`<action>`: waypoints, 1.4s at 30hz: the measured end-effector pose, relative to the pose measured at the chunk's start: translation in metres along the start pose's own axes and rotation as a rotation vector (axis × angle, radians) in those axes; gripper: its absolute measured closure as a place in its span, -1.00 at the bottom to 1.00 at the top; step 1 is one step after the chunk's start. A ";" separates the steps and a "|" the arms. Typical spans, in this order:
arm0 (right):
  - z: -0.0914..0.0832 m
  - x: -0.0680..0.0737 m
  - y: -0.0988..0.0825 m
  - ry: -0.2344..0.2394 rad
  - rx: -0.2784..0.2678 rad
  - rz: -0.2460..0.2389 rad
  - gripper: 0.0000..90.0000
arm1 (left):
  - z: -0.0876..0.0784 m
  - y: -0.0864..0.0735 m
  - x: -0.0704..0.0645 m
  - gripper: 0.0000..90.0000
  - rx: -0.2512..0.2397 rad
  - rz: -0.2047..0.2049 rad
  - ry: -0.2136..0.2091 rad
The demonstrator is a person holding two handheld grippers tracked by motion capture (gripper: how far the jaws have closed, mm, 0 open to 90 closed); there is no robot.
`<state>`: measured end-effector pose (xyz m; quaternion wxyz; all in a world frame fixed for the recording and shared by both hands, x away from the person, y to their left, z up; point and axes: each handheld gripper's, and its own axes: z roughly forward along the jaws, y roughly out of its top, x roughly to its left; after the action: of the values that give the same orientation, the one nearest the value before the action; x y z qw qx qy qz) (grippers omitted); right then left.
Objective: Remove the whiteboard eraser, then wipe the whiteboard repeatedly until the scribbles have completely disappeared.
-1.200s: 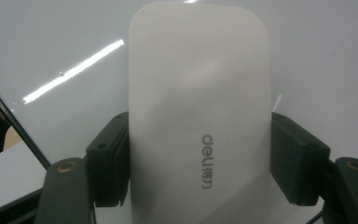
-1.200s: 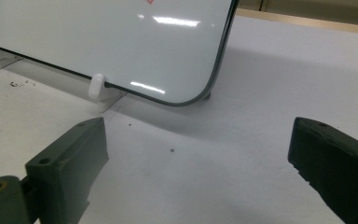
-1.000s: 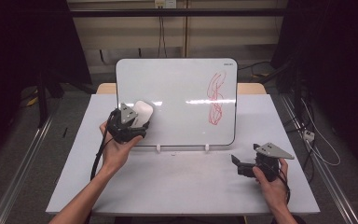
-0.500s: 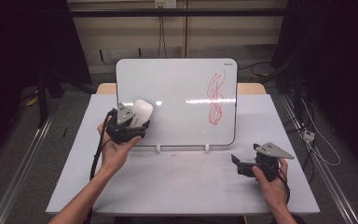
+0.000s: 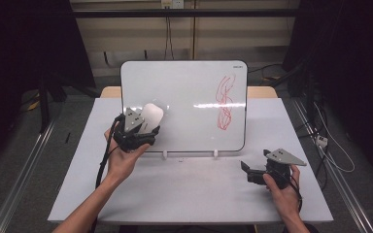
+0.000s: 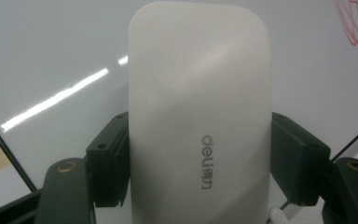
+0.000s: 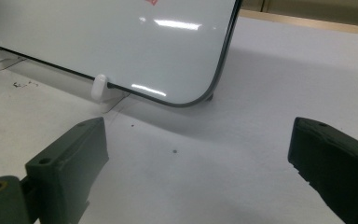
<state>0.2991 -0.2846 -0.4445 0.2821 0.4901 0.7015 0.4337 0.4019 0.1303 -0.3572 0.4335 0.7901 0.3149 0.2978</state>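
A white board [image 5: 189,97] stands upright on small white feet in the middle of the table, with a red scribble [image 5: 225,101] on its right part. My left gripper [image 5: 143,127] is shut on a white eraser [image 5: 151,116] and holds it at the board's lower left area. In the left gripper view the eraser [image 6: 199,126] sits clamped between both black jaws, with the board [image 6: 51,56] right behind it and the red scribble [image 6: 354,21] at the upper right. My right gripper [image 5: 246,172] rests open on the table at the right front, nothing between its jaws.
The grey table top [image 5: 189,194] has free room in front of the board. In the right gripper view the board's lower right corner [image 7: 205,100] and a white foot [image 7: 100,86] are just ahead. Dark curtains and floor rails flank the table.
The left gripper with the eraser has shifted slightly along the board's lower left. The right gripper has stayed put.
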 end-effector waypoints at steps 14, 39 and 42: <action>-0.001 0.001 0.000 0.004 0.000 -0.003 -0.90 | -0.001 0.007 -0.012 -0.32 -0.018 0.021 -0.026; 0.000 0.000 0.001 -0.006 -0.002 0.013 -0.90 | 0.015 0.027 -0.029 -0.32 -0.020 0.037 -0.085; 0.002 -0.001 0.001 -0.006 0.003 0.014 -0.90 | 0.024 0.033 -0.031 -0.32 -0.008 0.052 -0.091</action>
<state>0.3011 -0.2849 -0.4446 0.2803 0.4966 0.6980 0.4332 0.4083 0.0812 -0.3457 0.4428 0.8089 0.2730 0.2738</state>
